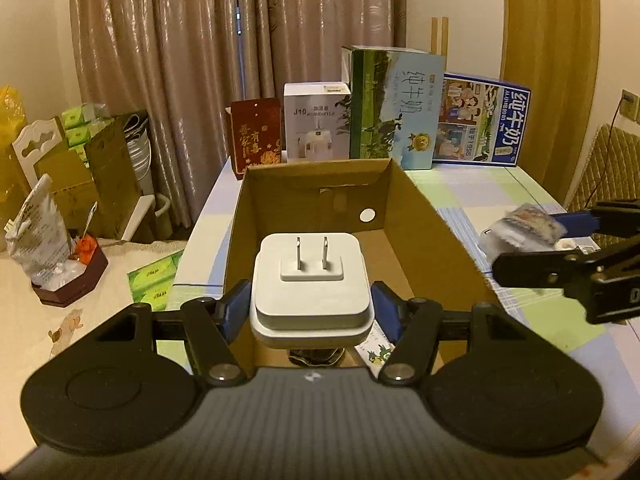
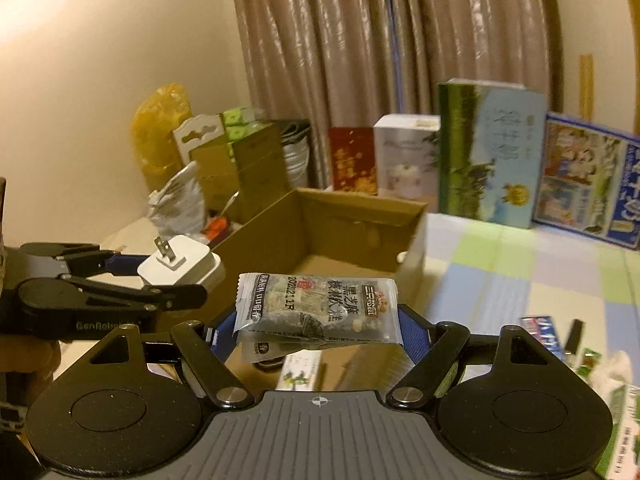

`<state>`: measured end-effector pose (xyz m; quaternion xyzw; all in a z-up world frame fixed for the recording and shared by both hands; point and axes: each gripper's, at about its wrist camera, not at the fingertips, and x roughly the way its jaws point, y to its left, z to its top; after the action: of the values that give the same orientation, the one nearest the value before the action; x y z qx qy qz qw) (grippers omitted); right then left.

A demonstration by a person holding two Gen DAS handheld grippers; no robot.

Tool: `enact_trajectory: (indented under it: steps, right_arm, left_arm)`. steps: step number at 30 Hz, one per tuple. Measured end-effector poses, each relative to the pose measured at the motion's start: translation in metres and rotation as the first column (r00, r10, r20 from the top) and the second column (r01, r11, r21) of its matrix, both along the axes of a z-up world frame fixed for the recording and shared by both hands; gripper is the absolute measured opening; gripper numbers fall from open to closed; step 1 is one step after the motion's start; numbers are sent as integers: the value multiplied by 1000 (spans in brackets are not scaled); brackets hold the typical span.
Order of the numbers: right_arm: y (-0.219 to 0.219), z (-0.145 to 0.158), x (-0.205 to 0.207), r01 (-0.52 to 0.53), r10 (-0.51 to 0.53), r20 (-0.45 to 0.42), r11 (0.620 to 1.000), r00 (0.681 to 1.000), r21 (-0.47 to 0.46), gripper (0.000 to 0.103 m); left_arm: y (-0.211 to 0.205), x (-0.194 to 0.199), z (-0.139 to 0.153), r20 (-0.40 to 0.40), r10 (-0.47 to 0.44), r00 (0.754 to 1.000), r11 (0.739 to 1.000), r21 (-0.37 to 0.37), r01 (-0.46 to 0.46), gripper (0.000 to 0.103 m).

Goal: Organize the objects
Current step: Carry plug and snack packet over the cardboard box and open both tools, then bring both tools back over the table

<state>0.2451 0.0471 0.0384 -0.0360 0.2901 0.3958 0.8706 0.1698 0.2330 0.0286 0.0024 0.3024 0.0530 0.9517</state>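
While both grippers are loaded, we judge the sorting partly done. Our left gripper [image 1: 311, 306] pinches the white plug [image 1: 310, 286] by its sides, prongs up, above the near end of the box [image 1: 420, 216]. Our right gripper [image 2: 318, 330] pinches a snack packet [image 2: 318, 307], held in the air near the box's right wall. A few small packets already lie on the box floor near us; more items [image 2: 560, 340] wait on the table [image 2: 500, 264] to the right. Most of the box floor is bare, its walls low, so there is room to lower both.
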Motion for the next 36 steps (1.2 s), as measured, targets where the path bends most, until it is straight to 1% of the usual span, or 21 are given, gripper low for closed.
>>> enact_trajectory:
  steps: [3,7,12,13,14,15,17,18,28,36]
  right_arm:
    - [8,-3,8,-6,7,-42,1000,999,26,77]
    - [16,-4,11,-15,16,-51,1000,999,28,77]
    - [16,-4,16,6,-2,-76,999,997,44,78]
    - [16,-4,17,4,-1,-78,999,997,47,79]
    - [17,-5,19,0,4,-80,999,997,54,85]
    - [17,-5,19,-2,8,-86,998,996,65,88]
    - [15,-6,23,6,4,-110,996,994,92,93]
    - [13,-5,23,12,-1,-115,995,993,103,94]
    - [-1,0,25,62,-48,-114,991,992,120,96]
    - [-16,2,18,85,-74,-101,990,992,115,96]
  left_arm:
    - [4,0,-2,-10,10,1000,1000,-10,-10,60]
    - [5,4,-5,-14,16,1000,1000,-16,-16,60]
    - [6,8,-6,-8,22,1000,1000,-20,-22,60]
    - [7,8,-7,-4,26,1000,1000,-17,-26,62]
    - [9,8,-7,2,33,999,999,-13,-33,65]
    - [10,8,-7,6,40,999,999,-11,-40,67]
    - [13,6,-6,13,56,998,998,-23,-55,67]
    - [14,5,-5,14,60,998,998,-29,-60,67]
    - [11,5,-6,13,65,998,998,-21,-64,69]
    - [0,8,-5,9,30,1000,999,-15,-30,70]
